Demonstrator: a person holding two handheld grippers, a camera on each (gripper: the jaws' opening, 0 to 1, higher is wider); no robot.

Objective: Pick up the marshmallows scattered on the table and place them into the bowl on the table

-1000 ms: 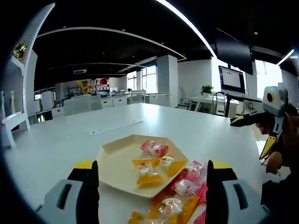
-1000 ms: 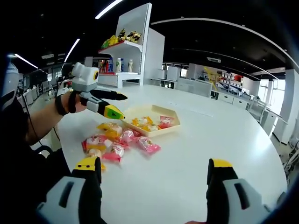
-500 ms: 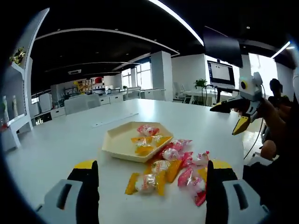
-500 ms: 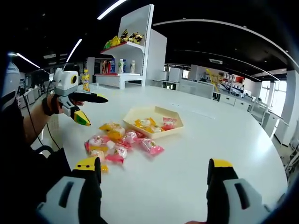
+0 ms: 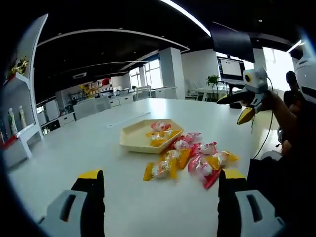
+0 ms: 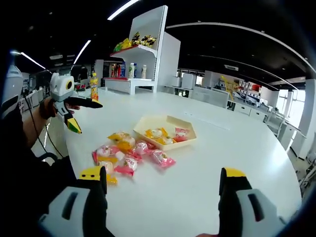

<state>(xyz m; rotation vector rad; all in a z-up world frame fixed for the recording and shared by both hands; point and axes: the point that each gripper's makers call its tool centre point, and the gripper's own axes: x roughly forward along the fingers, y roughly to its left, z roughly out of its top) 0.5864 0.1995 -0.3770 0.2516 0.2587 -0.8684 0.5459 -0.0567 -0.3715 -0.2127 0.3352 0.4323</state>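
Note:
A cream hexagonal bowl (image 5: 138, 139) (image 6: 154, 121) sits on the white table with a few wrapped marshmallows (image 5: 159, 133) (image 6: 163, 134) inside. Several more pink, orange and yellow wrapped marshmallows (image 5: 190, 159) (image 6: 126, 154) lie in a loose pile on the table beside it. My left gripper (image 5: 161, 176) is open and empty, held back from the pile; in the right gripper view the left gripper (image 6: 83, 115) hovers above the table's left edge, jaws apart. My right gripper (image 6: 162, 174) is open and empty too. In the left gripper view the right gripper (image 5: 235, 108) hangs in the air to the right of the pile.
The round white table (image 6: 237, 148) stretches well beyond the bowl. A white shelf unit with bottles (image 6: 133, 74) stands behind it. Desks, a monitor (image 5: 232, 76) and a plant fill the office background. A person's sleeve and hand (image 5: 281, 113) hold the right gripper.
Both grippers have drawn back from the bowl and pile, which look smaller and farther now. In the right gripper view the left gripper has shifted left, off the candies.

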